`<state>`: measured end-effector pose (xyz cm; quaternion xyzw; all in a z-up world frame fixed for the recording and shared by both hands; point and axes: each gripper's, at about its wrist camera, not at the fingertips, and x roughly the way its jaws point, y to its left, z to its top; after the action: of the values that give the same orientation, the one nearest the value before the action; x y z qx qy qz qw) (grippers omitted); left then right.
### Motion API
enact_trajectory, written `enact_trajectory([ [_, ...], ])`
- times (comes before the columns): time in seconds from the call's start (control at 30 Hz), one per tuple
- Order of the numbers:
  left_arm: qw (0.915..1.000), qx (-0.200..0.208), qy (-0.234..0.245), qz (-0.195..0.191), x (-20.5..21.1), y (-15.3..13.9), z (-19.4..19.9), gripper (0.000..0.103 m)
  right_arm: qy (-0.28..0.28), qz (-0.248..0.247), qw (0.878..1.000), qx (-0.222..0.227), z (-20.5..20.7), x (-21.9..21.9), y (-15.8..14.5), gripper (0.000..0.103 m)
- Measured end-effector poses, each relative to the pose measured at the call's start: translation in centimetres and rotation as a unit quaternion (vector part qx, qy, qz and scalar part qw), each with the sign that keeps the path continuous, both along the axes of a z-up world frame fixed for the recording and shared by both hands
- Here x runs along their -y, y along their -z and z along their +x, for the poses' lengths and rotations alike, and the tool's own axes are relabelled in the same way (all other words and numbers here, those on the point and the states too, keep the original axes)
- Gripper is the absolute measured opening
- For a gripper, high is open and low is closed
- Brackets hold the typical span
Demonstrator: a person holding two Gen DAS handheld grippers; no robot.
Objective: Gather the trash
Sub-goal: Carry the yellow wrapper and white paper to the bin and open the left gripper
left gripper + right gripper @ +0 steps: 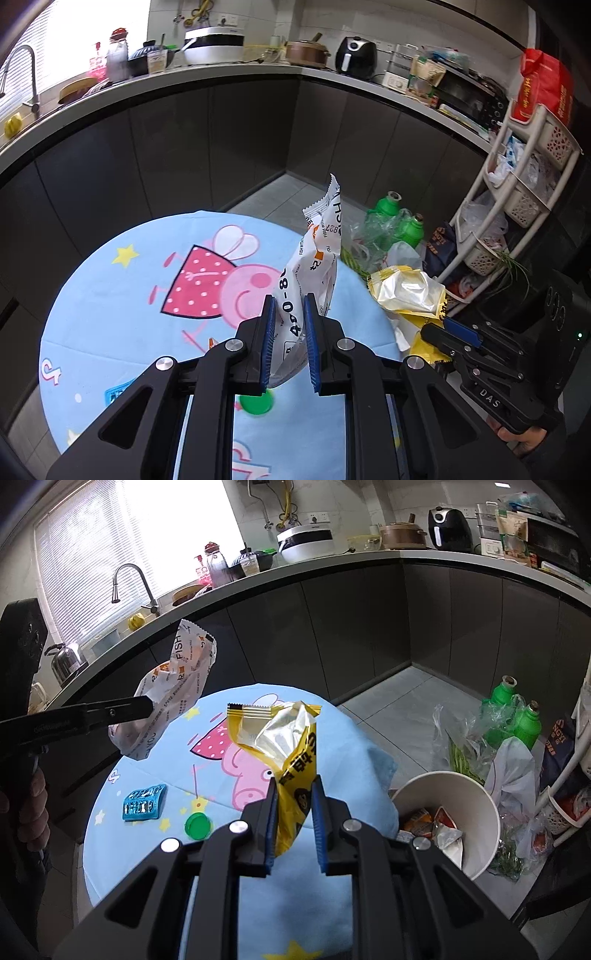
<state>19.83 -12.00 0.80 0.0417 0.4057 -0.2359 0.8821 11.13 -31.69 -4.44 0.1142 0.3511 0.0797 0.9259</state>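
Observation:
My left gripper (pixel 290 302) is shut on a white snack wrapper (pixel 314 258) with orange marks, held up over the round table (pixel 110 314) with its blue cartoon cloth. The same white wrapper (pixel 173 686) hangs from the left gripper's fingers (pixel 142 703) at the left of the right wrist view. My right gripper (pixel 295 782) is shut on a crumpled yellow wrapper (pixel 284 738), also above the table (pixel 351 775). In the left wrist view the yellow wrapper (pixel 410 291) shows at the right, with the right gripper (pixel 448 332) on it. A green bottle cap (pixel 197 825) and a blue blister pack (pixel 144 802) lie on the cloth.
A white paper bucket (pixel 476 805) holding wrappers stands on the floor right of the table. Green bottles (pixel 517 709) and plastic bags crowd the floor beyond it. A shelf rack (pixel 524 177) stands at the right. Dark cabinets and a cluttered counter (pixel 221 77) ring the room.

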Motion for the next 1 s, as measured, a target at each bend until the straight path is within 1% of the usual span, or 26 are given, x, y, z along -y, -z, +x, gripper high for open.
enact_trajectory([
  [0.37, 0.9984, -0.003, 0.056, -0.001, 6.3, 0.1, -0.9, 0.015, 0.061, 0.018, 0.998, -0.001, -2.1, 5.7, 0.6, 0.018],
  [0.6, 0.9959, -0.011, 0.089, 0.004, 10.4, 0.7, -1.3, 0.015, 0.097, 0.032, 0.995, -0.008, -3.3, 9.0, 1.7, 0.018],
  [0.9, 0.9912, -0.028, 0.127, 0.023, 15.5, 2.5, -1.3, 0.015, 0.135, 0.055, 0.989, -0.027, -4.2, 12.9, 4.3, 0.018],
  [1.0, 0.9887, -0.041, 0.14, 0.032, 17.2, 3.7, -1.0, 0.015, 0.153, 0.064, 0.986, -0.035, -4.5, 14.6, 5.5, 0.018],
])
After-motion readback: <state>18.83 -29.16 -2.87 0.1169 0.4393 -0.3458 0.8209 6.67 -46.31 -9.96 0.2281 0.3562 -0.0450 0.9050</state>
